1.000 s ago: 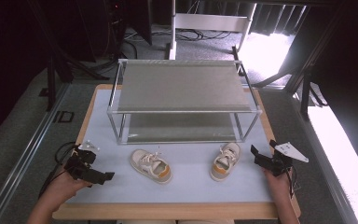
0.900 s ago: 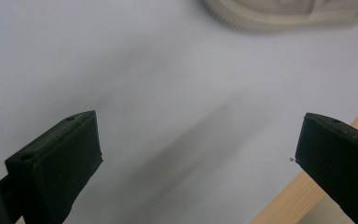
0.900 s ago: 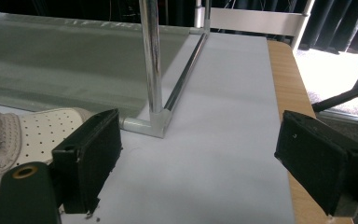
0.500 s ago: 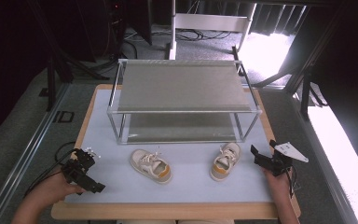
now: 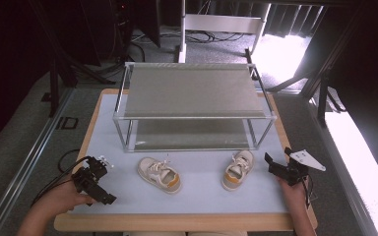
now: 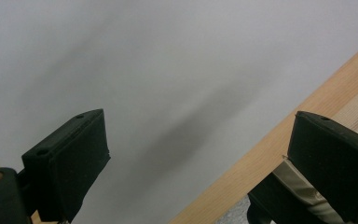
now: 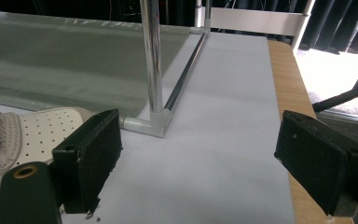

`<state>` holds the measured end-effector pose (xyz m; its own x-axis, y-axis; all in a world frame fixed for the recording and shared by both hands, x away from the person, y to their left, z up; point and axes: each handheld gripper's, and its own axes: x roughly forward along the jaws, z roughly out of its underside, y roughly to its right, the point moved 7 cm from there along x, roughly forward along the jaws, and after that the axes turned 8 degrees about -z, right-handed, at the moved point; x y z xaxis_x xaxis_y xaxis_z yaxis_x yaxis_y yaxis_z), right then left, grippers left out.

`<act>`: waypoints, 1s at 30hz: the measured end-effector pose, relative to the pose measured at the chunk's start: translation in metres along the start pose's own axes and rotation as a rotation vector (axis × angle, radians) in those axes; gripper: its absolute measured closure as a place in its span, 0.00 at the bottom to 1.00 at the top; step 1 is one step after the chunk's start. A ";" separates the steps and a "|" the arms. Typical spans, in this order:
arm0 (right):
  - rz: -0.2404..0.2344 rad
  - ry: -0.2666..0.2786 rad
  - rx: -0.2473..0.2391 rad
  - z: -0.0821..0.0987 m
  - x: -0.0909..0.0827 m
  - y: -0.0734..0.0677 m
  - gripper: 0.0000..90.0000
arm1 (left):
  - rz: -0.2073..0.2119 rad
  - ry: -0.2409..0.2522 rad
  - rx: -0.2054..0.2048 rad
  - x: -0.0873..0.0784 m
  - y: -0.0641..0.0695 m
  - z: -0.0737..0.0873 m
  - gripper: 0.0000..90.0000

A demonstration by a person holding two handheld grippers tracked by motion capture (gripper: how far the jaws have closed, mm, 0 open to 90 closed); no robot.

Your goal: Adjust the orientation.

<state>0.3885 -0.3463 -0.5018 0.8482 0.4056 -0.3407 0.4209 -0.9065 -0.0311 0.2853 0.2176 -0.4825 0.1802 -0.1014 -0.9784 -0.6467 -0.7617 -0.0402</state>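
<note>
Two small white shoes with orange soles lie on the pale grey mat in front of a metal rack (image 5: 192,91). The left shoe (image 5: 160,174) points left and back. The right shoe (image 5: 237,169) stands near the rack's front right post. My left gripper (image 5: 101,184) hovers at the mat's front left corner, well left of the left shoe. It is open, its jaws have just been closing slightly, and nothing is between them (image 6: 200,140). My right gripper (image 5: 277,158) is open just right of the right shoe, whose perforated side (image 7: 23,135) shows beside the left jaw.
The rack has two mesh shelves on chrome posts (image 7: 151,56) and fills the back of the mat (image 5: 202,196). The wooden table edge (image 6: 270,144) runs close under my left gripper. Cables and stands cover the dark floor behind.
My left hand has drawn back toward the front left corner and turned, so its gripper now looks down at the mat's edge. The right gripper and both shoes have stayed still.
</note>
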 end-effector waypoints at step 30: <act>-0.004 0.000 0.001 0.000 0.000 0.000 0.15 | 0.077 0.055 0.152 -0.018 0.068 -0.093 0.07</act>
<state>0.3884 -0.3461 -0.5018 0.8463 0.4092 -0.3410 0.4242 -0.9049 -0.0330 0.3071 0.1081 -0.4485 0.1634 -0.1931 -0.9675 -0.7638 -0.6454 -0.0002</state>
